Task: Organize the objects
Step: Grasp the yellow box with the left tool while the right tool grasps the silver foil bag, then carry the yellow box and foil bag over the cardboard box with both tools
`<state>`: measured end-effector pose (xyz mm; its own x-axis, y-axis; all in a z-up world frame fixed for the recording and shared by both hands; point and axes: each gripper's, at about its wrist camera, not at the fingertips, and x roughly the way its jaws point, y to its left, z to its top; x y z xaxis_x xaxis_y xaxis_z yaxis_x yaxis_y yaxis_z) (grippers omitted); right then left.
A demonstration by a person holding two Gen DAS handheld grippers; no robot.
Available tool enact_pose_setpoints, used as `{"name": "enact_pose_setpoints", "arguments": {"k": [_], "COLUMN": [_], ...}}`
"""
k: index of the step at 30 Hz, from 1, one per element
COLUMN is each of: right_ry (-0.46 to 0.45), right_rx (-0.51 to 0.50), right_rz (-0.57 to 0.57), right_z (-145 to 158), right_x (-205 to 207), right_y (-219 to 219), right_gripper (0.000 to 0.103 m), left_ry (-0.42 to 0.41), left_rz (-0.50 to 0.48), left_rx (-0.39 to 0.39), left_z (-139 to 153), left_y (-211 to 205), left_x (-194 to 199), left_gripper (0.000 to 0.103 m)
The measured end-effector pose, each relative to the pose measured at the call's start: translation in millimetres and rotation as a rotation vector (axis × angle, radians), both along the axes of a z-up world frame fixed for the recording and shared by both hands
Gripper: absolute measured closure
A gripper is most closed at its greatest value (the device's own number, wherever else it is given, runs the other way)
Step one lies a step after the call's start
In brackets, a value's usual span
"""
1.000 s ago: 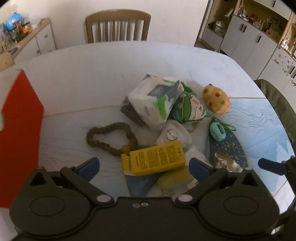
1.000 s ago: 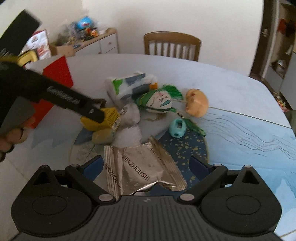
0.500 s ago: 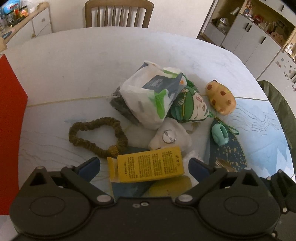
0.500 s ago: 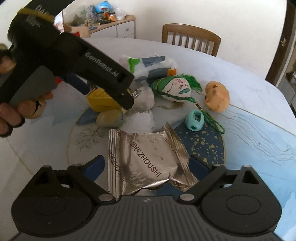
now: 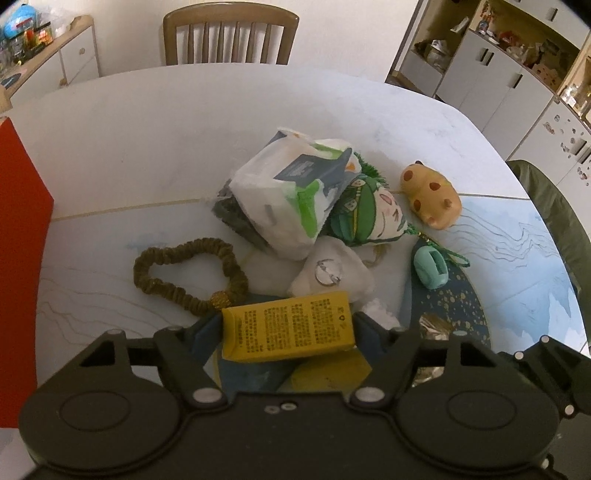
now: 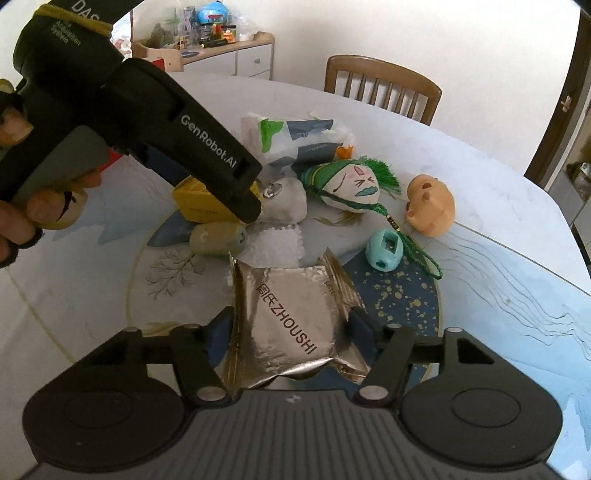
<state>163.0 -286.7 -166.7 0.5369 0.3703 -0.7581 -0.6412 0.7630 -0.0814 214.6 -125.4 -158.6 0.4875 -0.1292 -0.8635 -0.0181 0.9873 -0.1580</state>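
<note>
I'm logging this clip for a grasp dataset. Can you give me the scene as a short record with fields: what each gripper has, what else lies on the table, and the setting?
left gripper: shut on yellow box
right gripper: shut on foil packet
table: white, round-edged
loose items: scrunchie, wipes pack, green-haired doll, orange toy, teal sharpener
left edge: red box
background: wooden chair, white cabinets

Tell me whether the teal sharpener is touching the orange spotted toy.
No, the teal sharpener lies apart from the orange spotted toy, with bare table between them.
</note>
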Motion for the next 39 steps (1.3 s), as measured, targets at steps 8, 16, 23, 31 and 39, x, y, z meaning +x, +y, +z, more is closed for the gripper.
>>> {"name": "enact_pose_setpoints", "arguments": {"k": [8,16,23,31,39], "right_ry": [-0.01,0.002,0.001,-0.007,0.002], "right_rx": [0.001,0.068,0.123,0.171,0.209], "right_rz": [-0.013,-0.042,-0.069,-0.088,-0.085], "right_z": [7.0,29.6,57.8,93.7,123.8], "right_x": [-6.0,-13.7,-22.1,-27.2,-26.5], "right_y": [-3.4,-18.6,-24.7,-10.6,34.0], "right_gripper": [0.05,0.05,0.05,0.05,0.05], "left_ry": [-0.009,-0.046,-0.079,-0.114,-0.116], "left_rz": [0.029,0.041,0.032,0.011,0.039], "left_rx": [-0.025,-0.035,-0.036,-0.061,-0.043], "left_z": [0.8,19.6,44.2,71.5,93.6], "left_y": [6.2,10.5,12.1,28.4,74.2], "left_x": [-4.1,-19.8,-41.5,-66.8,-83.0], "left_gripper": [0.03,0.03,0.03,0.03,0.03]}}
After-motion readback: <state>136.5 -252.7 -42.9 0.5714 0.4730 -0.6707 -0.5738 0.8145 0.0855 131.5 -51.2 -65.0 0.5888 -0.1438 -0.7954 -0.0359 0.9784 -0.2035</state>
